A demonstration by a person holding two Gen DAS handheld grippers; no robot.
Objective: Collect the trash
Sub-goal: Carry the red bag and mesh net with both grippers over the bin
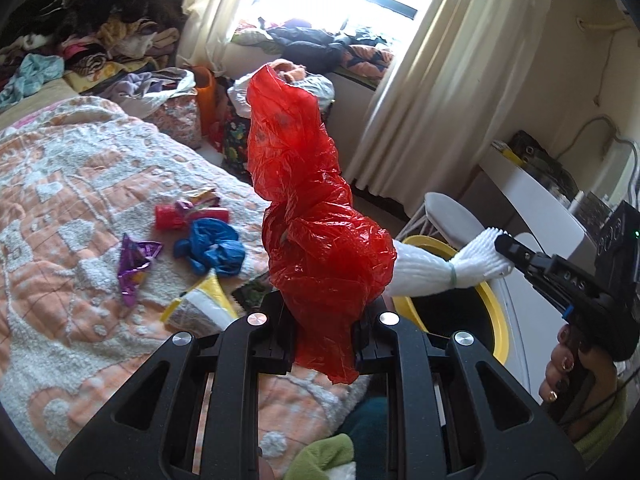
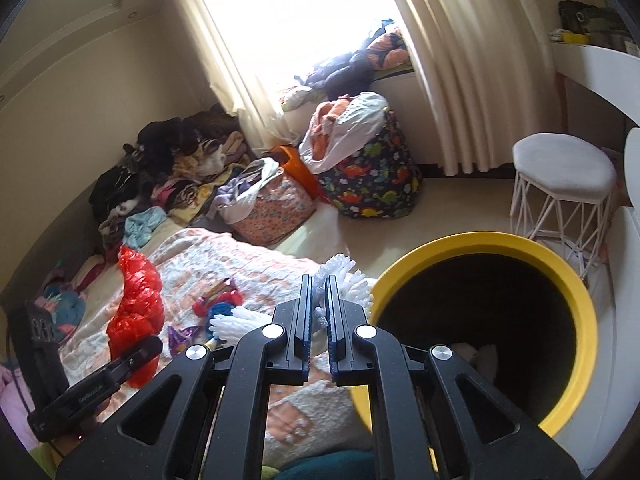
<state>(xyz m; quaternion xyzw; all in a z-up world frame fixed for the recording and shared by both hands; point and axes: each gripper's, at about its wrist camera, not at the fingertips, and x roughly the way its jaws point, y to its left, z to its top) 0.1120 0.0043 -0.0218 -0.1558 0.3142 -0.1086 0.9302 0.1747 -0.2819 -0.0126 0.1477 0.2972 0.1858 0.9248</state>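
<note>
Red plastic bag [image 1: 316, 216] stands up from your left gripper [image 1: 324, 344], whose jaws are closed on its lower part; the crumpled film rises high above the blanket [image 1: 80, 184]. Your right gripper [image 2: 319, 312] is closed on the white foam net [image 2: 340, 276], pinched at one end, so the rest of the net hangs free. The yellow-rimmed bin [image 2: 576, 288] is just beside the right gripper, its dark mouth open to you.

To do this step well, bring each piece fully over the mouth before you let go, because both are light and can drift onto the rim or the floor. I think the foam net should go first, since it is nearer.

Both grippers point forward and somewhat down. More trash lies on the blanket: a blue bag [image 1: 212, 248] and purple wrappers [image 1: 136, 264].
</note>
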